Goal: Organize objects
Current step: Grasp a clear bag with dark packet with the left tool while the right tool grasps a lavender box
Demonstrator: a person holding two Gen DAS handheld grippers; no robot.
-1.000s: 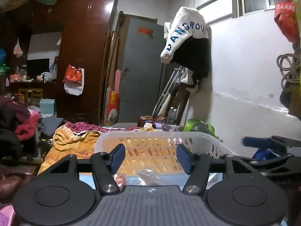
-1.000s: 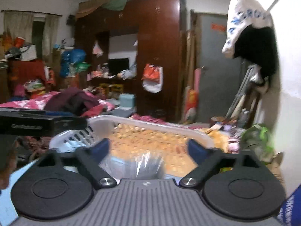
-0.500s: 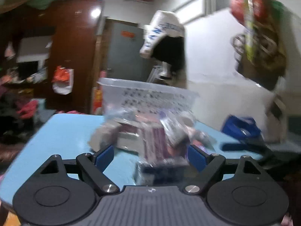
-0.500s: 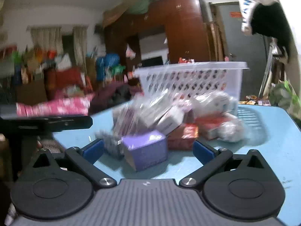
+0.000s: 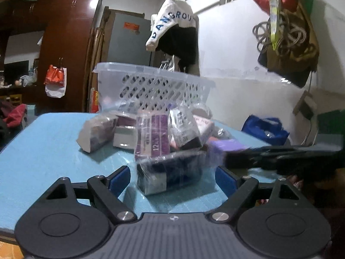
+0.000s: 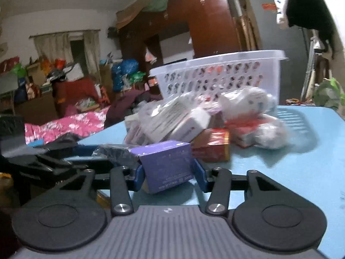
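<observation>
Both your grippers have dropped from above the white basket (image 5: pixel 151 86) to table level since a second ago, facing the pile of packets in front of it. Your right gripper (image 6: pixel 167 173) is closing, pads flanking the purple box (image 6: pixel 166 164) and about touching its sides, so pickup has begun. Your left gripper (image 5: pixel 172 178) has spread wide and holds nothing; a dark wrapped packet (image 5: pixel 170 172) sits between its pads, untouched. Readable: "12" on the purple-and-white carton (image 5: pixel 152 136), "ANGROU" on the hanging white garment (image 5: pixel 170 24). Box print too small.
</observation>
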